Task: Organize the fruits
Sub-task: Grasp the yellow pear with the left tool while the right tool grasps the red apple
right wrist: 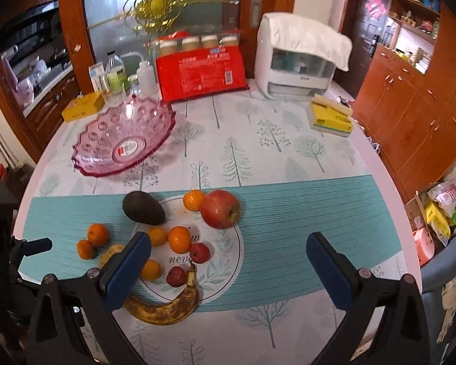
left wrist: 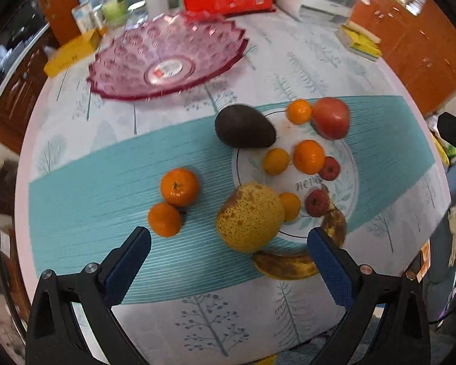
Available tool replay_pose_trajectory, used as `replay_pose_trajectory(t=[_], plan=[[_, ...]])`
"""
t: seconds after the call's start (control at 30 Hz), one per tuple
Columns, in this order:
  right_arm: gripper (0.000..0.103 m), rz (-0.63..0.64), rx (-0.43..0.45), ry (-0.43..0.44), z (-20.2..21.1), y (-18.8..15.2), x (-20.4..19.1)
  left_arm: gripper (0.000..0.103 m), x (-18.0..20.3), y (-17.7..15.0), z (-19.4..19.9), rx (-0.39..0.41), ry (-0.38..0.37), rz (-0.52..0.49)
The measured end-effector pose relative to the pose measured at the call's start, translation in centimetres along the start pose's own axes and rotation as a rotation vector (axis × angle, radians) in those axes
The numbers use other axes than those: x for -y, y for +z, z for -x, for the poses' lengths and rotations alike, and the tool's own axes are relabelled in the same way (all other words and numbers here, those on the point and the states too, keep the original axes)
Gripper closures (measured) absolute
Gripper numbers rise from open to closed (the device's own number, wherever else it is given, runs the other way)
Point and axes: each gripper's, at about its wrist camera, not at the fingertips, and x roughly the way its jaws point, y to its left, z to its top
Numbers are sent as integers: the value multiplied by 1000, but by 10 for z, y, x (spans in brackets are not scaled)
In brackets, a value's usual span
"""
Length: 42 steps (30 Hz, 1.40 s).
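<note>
Two grippers hang above the near edge of the table [right wrist: 288, 127], both angled down toward the fruit. The left gripper [left wrist: 229, 245] has its blue fingers [left wrist: 127, 269] spread wide, with nothing between them. It hovers over the yellow melon [left wrist: 250, 217], which sits just beyond the gap between the fingertips. The right gripper [right wrist: 228, 251] is likewise spread wide and holds nothing; it hovers over the teal band of the tablecloth [right wrist: 304, 213], to the right of the fruit group.

Fruit layout, left wrist view:
- Two tangerines [left wrist: 179, 187] touch each other on the teal band, left of the melon.
- A banana [left wrist: 285, 266] with brown spotting curves around the near side of the melon, close to the right fingertip.
- A dark avocado [left wrist: 243, 126] lies at the far left edge of the round printed circle [left wrist: 349, 167].
- A red apple [left wrist: 331, 117] lies at the far edge of the circle, touching a small tangerine on its left.
- Several small orange and red fruits lie inside the circle between the apple and the banana.

A pink glass bowl [right wrist: 124, 140] stands far left on the table, well apart from the fruit, with only a label visible in its centre. A red package [right wrist: 200, 74] and a white appliance [right wrist: 298, 60] stand at the far edge.
</note>
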Motion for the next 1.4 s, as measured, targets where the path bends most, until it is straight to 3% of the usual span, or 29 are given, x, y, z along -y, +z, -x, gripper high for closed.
replay_pose_trajectory(t=[0.13, 0.33, 0.73, 0.97, 1.23, 1.4], plan=[[1, 18, -53, 27, -34, 7, 9, 5, -4, 0, -17, 10, -9, 73], [1, 40, -119, 83, -80, 15, 22, 7, -2, 4, -43, -44, 4, 155], [1, 71, -196, 177, -143, 32, 26, 6, 12, 5, -70, -136, 6, 202], [3, 100, -226, 223, -165, 33, 21, 6, 15, 6, -78, -147, 68, 193], [19, 102, -298, 285, -192, 28, 20, 8, 17, 10, -90, -159, 54, 215], [20, 96, -314, 320, -201, 27, 19, 14, 12, 11, -90, -148, 23, 242]])
